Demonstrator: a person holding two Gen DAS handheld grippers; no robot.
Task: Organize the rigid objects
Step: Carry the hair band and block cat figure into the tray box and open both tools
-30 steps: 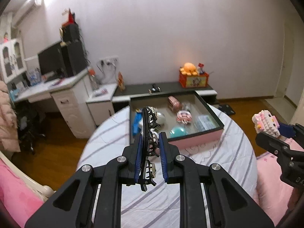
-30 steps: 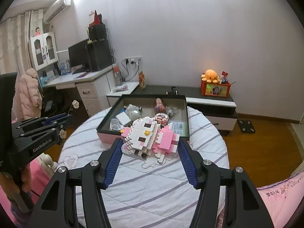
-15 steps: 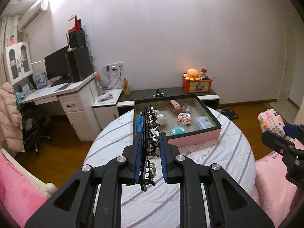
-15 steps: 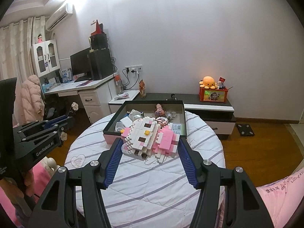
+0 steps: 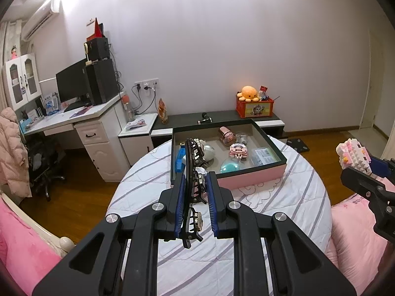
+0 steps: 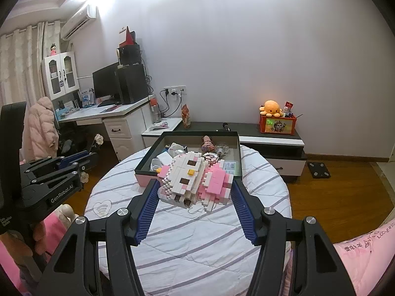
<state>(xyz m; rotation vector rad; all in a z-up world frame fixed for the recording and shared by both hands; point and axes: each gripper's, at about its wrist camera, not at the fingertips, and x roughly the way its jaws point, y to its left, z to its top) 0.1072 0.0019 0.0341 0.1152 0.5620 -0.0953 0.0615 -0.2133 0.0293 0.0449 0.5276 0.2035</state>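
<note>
My left gripper (image 5: pixel 196 176) is shut on a long black hair clip (image 5: pixel 191 162) with small decorations, held edge-up over the near part of the round table (image 5: pixel 284 197). Beyond it stands the pink-walled, dark-rimmed box (image 5: pixel 249 177), with several small toys and trinkets inside. My right gripper (image 6: pixel 195 183) is shut on a pink and white brick-built cat figure (image 6: pixel 195 177), held above the table in front of the box (image 6: pixel 142 180). The left gripper (image 6: pixel 74 159) shows at the left edge of the right wrist view. The cat figure (image 5: pixel 353 153) shows at the right edge of the left wrist view.
The table wears a white striped cloth (image 6: pixel 197 241). Pink bedding (image 5: pixel 358 241) lies to the right and near left. Behind stand a white desk (image 5: pixel 93 125) with a monitor, a low dark cabinet (image 6: pixel 271 138) with an orange box and plush octopus, and a chair with a pink coat (image 6: pixel 42 128).
Both views have drawn back a little from the box, mostly in the first half second. Both grips are unchanged.
</note>
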